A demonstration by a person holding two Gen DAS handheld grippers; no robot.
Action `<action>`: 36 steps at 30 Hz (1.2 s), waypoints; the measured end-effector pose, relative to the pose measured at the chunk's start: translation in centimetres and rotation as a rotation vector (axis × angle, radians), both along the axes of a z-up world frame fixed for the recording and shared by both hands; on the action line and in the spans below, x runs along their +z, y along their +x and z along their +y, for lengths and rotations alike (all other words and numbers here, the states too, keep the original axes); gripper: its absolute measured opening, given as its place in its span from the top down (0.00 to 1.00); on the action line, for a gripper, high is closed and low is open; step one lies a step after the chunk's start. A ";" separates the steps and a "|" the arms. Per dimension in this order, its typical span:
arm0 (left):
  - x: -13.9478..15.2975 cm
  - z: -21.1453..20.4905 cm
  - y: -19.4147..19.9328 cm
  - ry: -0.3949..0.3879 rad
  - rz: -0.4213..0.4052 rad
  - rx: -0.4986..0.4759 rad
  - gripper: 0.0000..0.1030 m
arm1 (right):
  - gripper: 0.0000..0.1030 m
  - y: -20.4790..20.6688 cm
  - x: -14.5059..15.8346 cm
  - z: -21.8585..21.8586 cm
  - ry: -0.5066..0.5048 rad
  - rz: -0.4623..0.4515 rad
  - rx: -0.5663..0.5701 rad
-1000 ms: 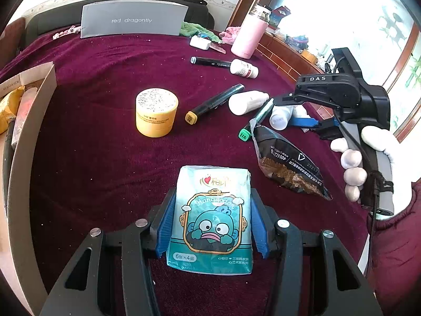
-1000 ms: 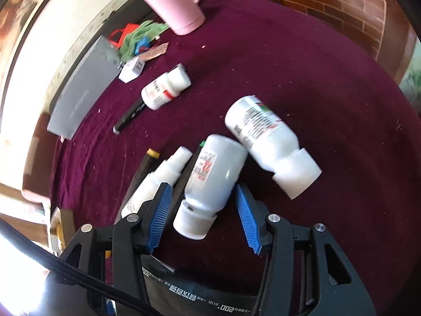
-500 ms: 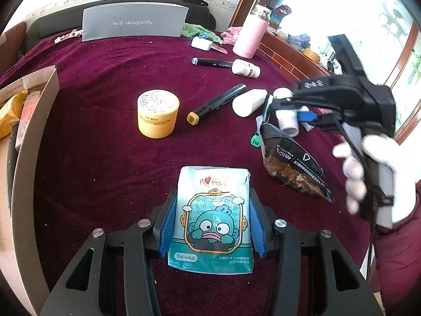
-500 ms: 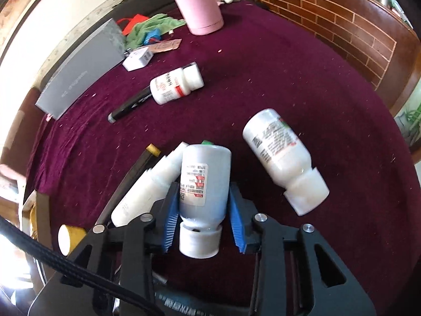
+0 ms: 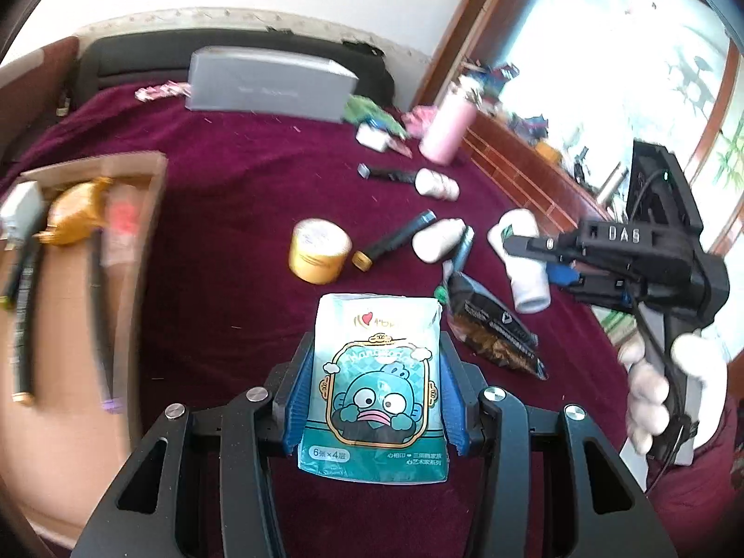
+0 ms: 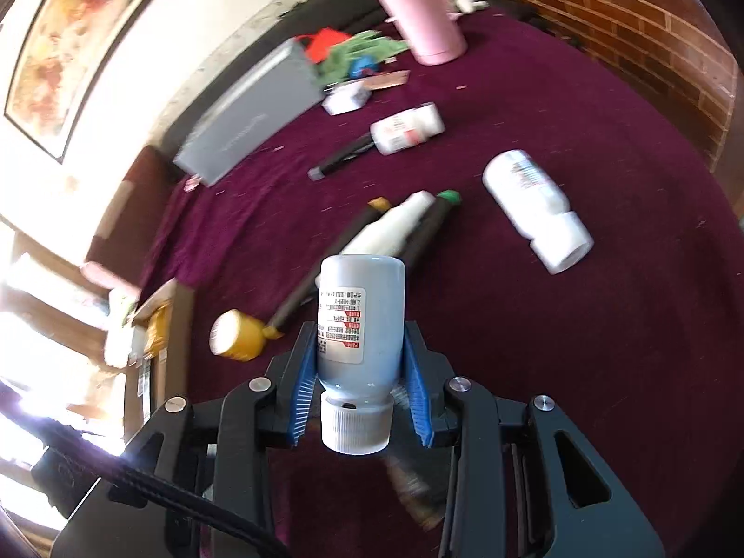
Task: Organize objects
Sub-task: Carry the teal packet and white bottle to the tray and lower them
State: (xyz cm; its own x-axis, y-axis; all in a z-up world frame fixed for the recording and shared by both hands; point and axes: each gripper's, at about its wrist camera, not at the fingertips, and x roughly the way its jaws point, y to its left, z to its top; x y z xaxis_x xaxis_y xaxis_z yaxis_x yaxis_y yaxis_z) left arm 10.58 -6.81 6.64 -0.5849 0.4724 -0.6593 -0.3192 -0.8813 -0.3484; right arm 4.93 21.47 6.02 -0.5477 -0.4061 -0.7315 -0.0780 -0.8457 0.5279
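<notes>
We see a dark red velvet cloth [image 6: 581, 325] covering the whole work surface, a white wall and brick ledge behind. The left gripper [image 5: 374, 400] is clamped on a teal cartoon-printed tissue pack [image 5: 376, 386], blue pads pressing both long sides, pack lifted above the cloth. The right gripper [image 6: 358, 386] has just been closing and now squeezes one white plastic pill bottle [image 6: 359, 321], ribbed cap toward the camera, base pointing away and clear of the cloth. Left view shows a white-gloved hand [image 5: 669, 390] on the right tool's handle, tool angled downward. On the cloth we count three more white bottles lying flat, three dark marker pens, one yellow round jar [image 5: 318, 251], one black snack pouch [image 5: 493, 325]. One pink insulated flask [image 6: 418, 14] stands upright at the far edge, near a grey flat box [image 5: 269, 83]. An open cardboard box [image 5: 139, 242], blurred, sits at left holding a few items.
</notes>
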 end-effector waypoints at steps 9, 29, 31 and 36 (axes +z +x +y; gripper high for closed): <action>1.3 -10.3 -0.6 -0.007 -0.006 0.225 0.59 | 0.68 -0.3 1.1 -8.3 -0.053 0.016 0.205; -3.6 -16.5 -7.4 -0.084 -0.211 0.323 0.59 | 0.68 -5.8 0.9 -28.3 -0.019 -0.046 0.519; -3.8 -16.6 -7.7 -0.079 -0.215 0.324 0.59 | 0.68 -6.2 0.4 -29.1 -0.010 -0.061 0.529; -4.0 -17.0 -8.1 -0.069 -0.231 0.336 0.59 | 0.68 -6.9 -0.7 -30.3 0.007 -0.085 0.547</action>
State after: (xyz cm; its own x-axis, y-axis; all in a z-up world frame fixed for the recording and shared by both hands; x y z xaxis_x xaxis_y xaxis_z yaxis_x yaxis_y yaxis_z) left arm 2.51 -23.81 2.60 -0.5322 0.2304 -0.8147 0.0701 -0.9470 -0.3135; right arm -1.97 -8.81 5.35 -0.1974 -0.6098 -0.7676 0.3317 -0.7783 0.5331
